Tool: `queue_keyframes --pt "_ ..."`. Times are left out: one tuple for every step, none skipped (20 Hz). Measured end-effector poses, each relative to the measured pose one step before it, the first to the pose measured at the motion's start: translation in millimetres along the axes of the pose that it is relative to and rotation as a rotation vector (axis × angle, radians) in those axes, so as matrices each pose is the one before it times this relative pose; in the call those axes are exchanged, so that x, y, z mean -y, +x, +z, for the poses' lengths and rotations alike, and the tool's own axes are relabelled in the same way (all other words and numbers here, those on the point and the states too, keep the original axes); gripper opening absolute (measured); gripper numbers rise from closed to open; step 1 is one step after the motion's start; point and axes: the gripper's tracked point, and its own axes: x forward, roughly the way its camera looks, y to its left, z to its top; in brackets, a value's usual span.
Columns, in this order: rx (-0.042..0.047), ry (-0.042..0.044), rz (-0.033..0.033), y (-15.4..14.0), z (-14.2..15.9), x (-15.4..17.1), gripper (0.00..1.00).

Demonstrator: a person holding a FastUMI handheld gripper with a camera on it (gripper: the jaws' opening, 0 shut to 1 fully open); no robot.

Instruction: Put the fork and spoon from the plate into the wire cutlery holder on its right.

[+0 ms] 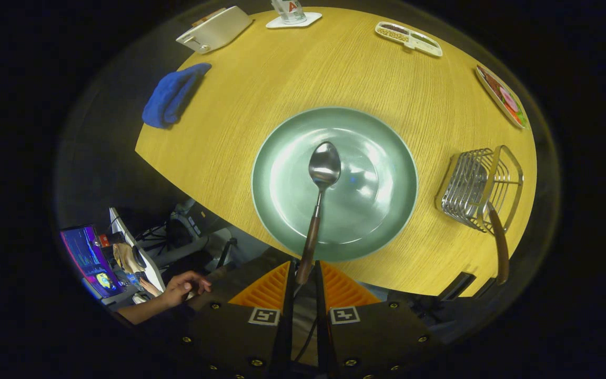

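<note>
Gripper view looks down on one round wooden table (334, 79) carrying one green plate (282, 173), one spoon, one fork and one wire cutlery holder. The gripper (305, 276) has its two fingers drawn in close on the wooden handle of the spoon (324, 168), both pressing it from either side, and the spoon runs straight ahead of them with its steel bowl hanging over the middle of the plate, apparently lifted clear of it. The plate has nothing else lying on it. To the plate's right, apart from it, sits the wire cutlery holder (474, 187), and the single fork (498, 245) is in it, its brown handle sticking out toward the near table edge and its head hidden among the wires. Farther back on the table are one blue cloth (171, 95) draped over the left edge, one white toaster (216, 29), one glass (288, 9) standing on a white coaster, one white divided tray (409, 38) holding small bits of food, and one patterned dish (503, 96) near the right edge. Below the table, left of the fingers, one hand (184, 287) of a person rests near a lit screen (87, 258).
</note>
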Motion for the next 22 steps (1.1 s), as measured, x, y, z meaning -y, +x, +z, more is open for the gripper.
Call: queue_keyframes --pt "-0.00045 0.00992 0.00466 4.68 0.95 -0.8 0.2" --pt "0.00001 0.00866 0.0023 5.43 1.93 0.59 0.2" --pt "-0.00337 0.00735 -0.00848 5.57 0.95 2.08 0.2" --pt "-0.0021 -0.00151 -0.01049 4.4 2.47 3.05 0.2" --pt "-0.00372 0.00019 -0.00746 4.5 0.78 0.98 0.2" --pt "-0.00502 0.0057 0.00696 3.86 1.07 -0.96 0.2" --pt "-0.00645 0.00694 0.00479 3.79 -0.33 -0.6 0.21" --pt "-0.00422 -0.00008 0.00393 4.1 1.02 -0.73 0.21" --pt "-0.0057 -0.00477 -0.00102 2.73 -0.57 0.27 0.21" --pt "-0.00039 -0.00538 -0.00542 2.28 1.42 1.17 0.2" --pt "-0.00003 -0.00335 -0.00715 3.68 0.34 1.23 0.2" --pt "-0.00221 -0.00595 -0.0012 -0.08 1.18 0.23 0.2" --pt "0.01078 0.00115 -0.00961 3.09 1.88 1.66 0.18" --pt "-0.00113 -0.01379 -0.00674 -0.9 -0.78 2.96 0.15" --pt "0.00184 -0.00563 -0.0005 0.99 1.21 -0.19 0.15" --pt "0.03019 0.00308 -0.00621 -7.31 8.52 2.43 0.15" --pt "-0.01101 -0.00907 0.00963 22.33 -3.64 -0.59 0.05" --pt "-0.00375 -0.00905 -0.01809 -8.63 0.33 5.18 0.05" --pt "0.00922 -0.0128 0.00288 -2.19 0.32 -1.63 0.05" --pt "-0.00848 -0.01457 -0.00887 -2.11 -0.84 0.93 0.05" --pt "0.00336 -0.00348 0.00691 -3.85 1.69 -2.26 0.05" --pt "-0.00607 -0.00343 0.01162 -5.54 0.35 -0.8 0.05"
